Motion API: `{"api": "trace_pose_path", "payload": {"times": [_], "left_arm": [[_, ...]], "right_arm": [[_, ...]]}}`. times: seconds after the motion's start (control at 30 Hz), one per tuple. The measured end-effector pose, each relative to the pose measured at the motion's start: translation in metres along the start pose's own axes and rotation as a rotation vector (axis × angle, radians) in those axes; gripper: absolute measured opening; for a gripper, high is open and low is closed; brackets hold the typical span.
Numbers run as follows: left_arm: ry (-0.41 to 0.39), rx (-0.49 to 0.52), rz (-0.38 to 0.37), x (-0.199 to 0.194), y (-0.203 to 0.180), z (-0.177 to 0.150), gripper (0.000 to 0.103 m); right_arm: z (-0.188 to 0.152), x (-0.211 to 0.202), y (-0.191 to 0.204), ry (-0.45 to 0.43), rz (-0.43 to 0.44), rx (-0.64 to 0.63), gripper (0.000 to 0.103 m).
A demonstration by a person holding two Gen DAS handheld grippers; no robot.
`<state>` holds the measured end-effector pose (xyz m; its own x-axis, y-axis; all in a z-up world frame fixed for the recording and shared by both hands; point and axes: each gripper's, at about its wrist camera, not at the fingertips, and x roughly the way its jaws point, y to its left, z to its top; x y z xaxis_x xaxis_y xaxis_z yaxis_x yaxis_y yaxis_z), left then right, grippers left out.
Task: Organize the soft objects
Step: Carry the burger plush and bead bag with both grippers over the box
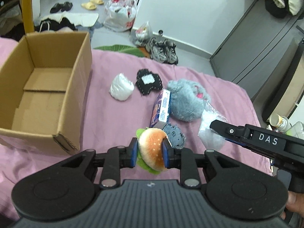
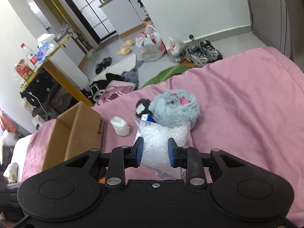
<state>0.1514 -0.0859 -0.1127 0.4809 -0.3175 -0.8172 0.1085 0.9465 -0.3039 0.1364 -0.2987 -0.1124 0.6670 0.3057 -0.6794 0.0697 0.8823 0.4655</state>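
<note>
My left gripper point(image 1: 150, 151) is shut on a small plush burger point(image 1: 152, 148), held just above the pink bedsheet point(image 1: 114, 117). My right gripper point(image 2: 155, 153) is shut on a clear plastic bag of white filling point(image 2: 159, 142), also lifted off the sheet; the same bag point(image 1: 209, 127) shows beside that gripper's black body in the left wrist view. An open, empty cardboard box point(image 1: 43, 91) stands on the bed at the left. Loose on the sheet lie a white soft bundle point(image 1: 121, 87), a black patch with a white centre point(image 1: 149, 81), a grey fluffy plush point(image 1: 186, 98) and a small grey furry piece point(image 1: 174, 134).
A blue and white packet point(image 1: 161, 108) leans against the grey plush. Past the bed's far edge the floor holds sneakers point(image 1: 163, 50), plastic bags point(image 1: 121, 17), slippers and clothes. A grey cabinet point(image 1: 256, 47) stands at the right. A person's hand point(image 1: 294, 205) grips the right tool.
</note>
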Motion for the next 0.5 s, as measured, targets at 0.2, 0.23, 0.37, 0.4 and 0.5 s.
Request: {"api": "trace_pose_path", "payload": {"times": [0.2, 0.23, 0.37, 0.4, 0.5], "left_arm": [[-0.048, 0.043, 0.019, -0.027, -0.004, 0.0, 0.025], [-0.054, 0.049, 0.021, -0.031, -0.004, 0.0, 0.025], [-0.083, 0.067, 0.042, -0.047, -0.004, -0.001, 0.025], [-0.09, 0.069, 0.047, -0.049, -0.004, -0.002, 0.025], [-0.11, 0.065, 0.062, -0.059, 0.0, -0.004, 0.025]], "right_arm": [[-0.011, -0.018, 0.017, -0.023, 0.038, -0.02, 0.027], [-0.014, -0.02, 0.019, -0.024, 0.038, -0.024, 0.027], [-0.02, -0.029, 0.032, -0.051, 0.037, -0.057, 0.027], [-0.02, -0.031, 0.034, -0.058, 0.037, -0.065, 0.027], [-0.021, -0.037, 0.04, -0.079, 0.038, -0.082, 0.027]]}}
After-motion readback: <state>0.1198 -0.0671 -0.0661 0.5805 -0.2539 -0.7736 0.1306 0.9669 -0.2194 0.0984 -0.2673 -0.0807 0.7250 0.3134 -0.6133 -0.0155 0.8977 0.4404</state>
